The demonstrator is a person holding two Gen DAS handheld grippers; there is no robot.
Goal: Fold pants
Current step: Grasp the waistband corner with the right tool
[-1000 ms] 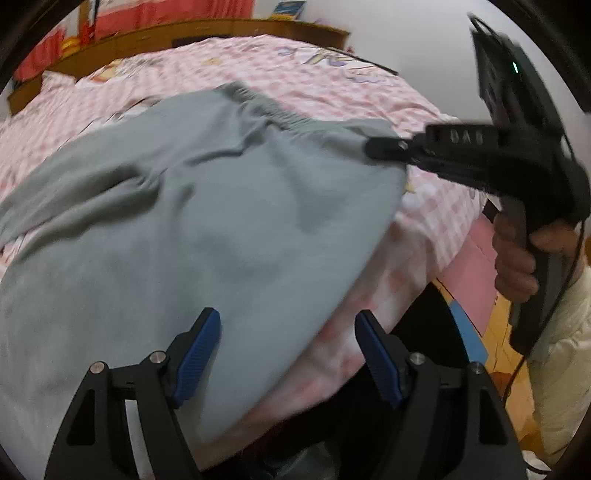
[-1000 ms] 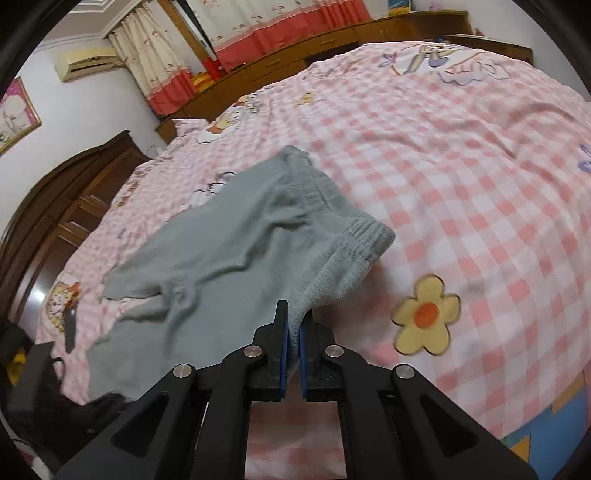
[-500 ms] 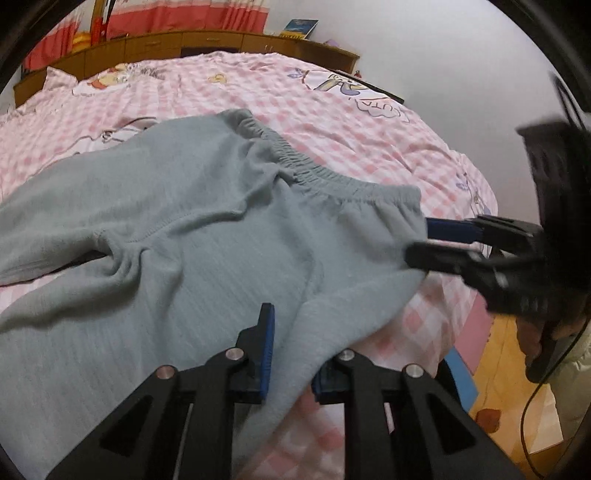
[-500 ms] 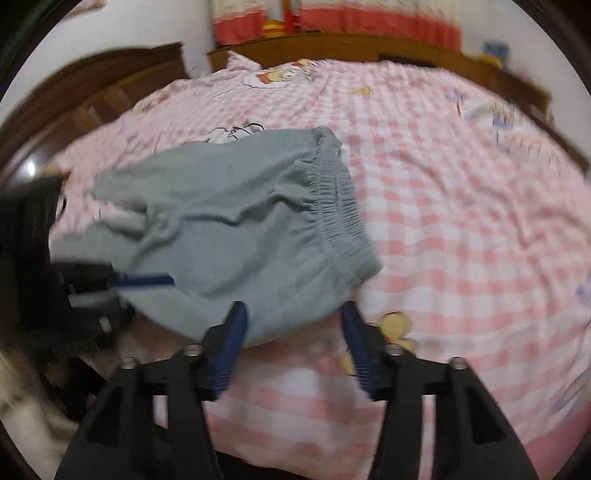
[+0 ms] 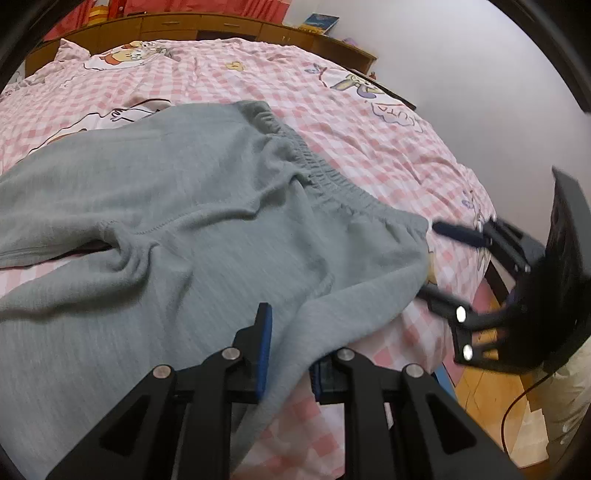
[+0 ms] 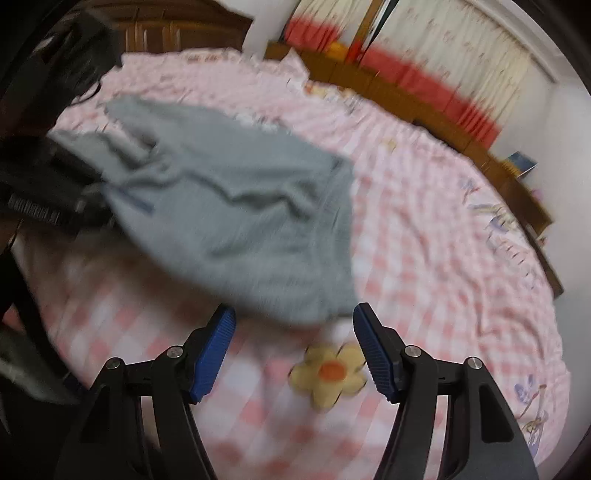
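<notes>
A bed dressed in a pink-and-white checked sheet with cartoon prints is filling most of both views, with a low wooden cabinet running along its far side under red-and-cream curtains. A blue book is lying on the cabinet top near the pale wall. The grey pants are lying spread across the near part of the bed, their elastic waistband pointing toward the bed's corner and the lower edge hanging over the side.

The left tongs are pinching a fold of the pants' near edge, the blue pads drawn in against the cloth. The right tongs are standing spread, having just been opening, with nothing between the pads but sheet and a yellow printed flower; the waistband corner is lying just beyond their tips, apart from them. In the left wrist view the right tongs are showing blurred at the bed's corner, just off the waistband end. The right wrist view is smeared with motion blur. Bare wooden floor is showing past the bed's edge, with a black cable trailing over it.
</notes>
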